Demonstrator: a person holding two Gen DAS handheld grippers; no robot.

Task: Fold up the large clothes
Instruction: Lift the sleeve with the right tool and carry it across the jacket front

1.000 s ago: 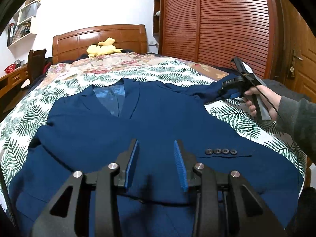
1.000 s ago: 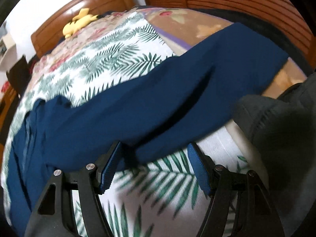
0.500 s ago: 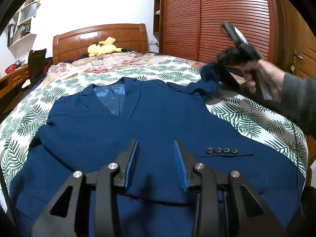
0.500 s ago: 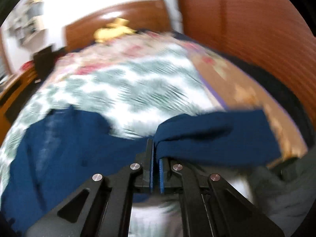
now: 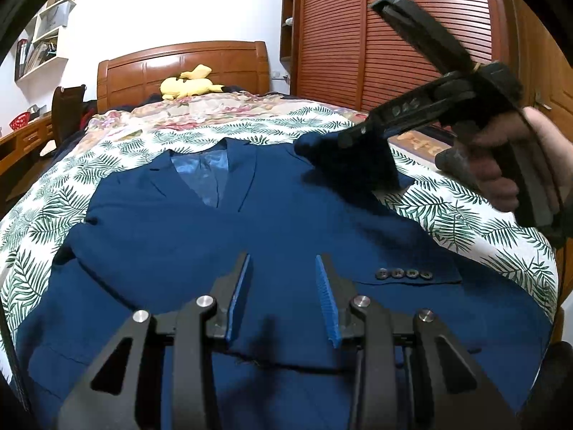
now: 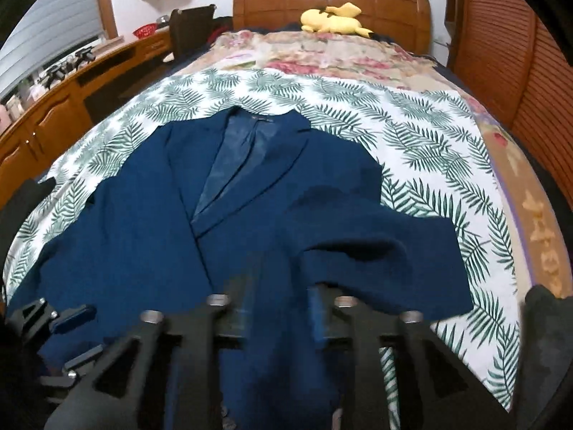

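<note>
Carried inward over jacket (image 5: 222,251) since earlier frame: sleeve (image 6: 386,251), at 2 o'clock. Right gripper (image 6: 283,308) jaws opening, sleeve between. Left gripper (image 5: 283,294) jaws narrow, empty.

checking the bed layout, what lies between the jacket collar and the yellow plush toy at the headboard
In the right wrist view, leaf-print sheet and then floral bedding lie between the jacket collar and the plush toy.

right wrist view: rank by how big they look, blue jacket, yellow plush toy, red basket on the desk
1. blue jacket, largest by far
2. yellow plush toy
3. red basket, smallest

The toy and basket sit far from the camera, so true sizes are unsure.
</note>
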